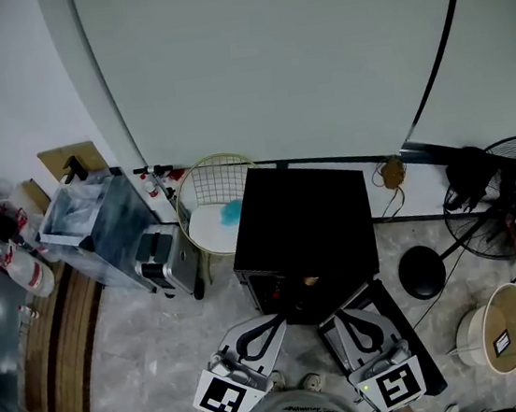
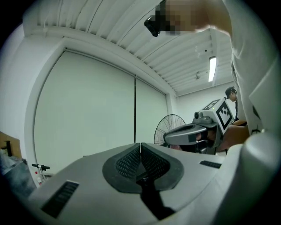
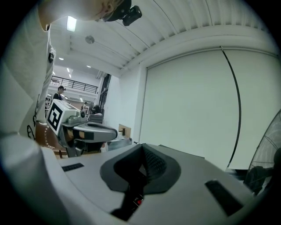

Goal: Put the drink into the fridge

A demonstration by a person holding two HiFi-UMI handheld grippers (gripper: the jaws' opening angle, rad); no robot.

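Left tongs (image 1: 271,321): shut and empty; I keep them low, bottom centre, facing the fridge (image 1: 309,217).
Right tongs (image 1: 346,315): closed on nothing, alongside; idle, I judge.

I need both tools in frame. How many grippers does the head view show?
2. The left gripper is at bottom centre-left, the right gripper just right of it, both before the fridge. None hidden.

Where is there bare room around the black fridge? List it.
Free: the black fridge top, and the floor between the wooden planks and the fridge. Crowded: wire basket and plastic bin on its left, fan and bucket on its right.
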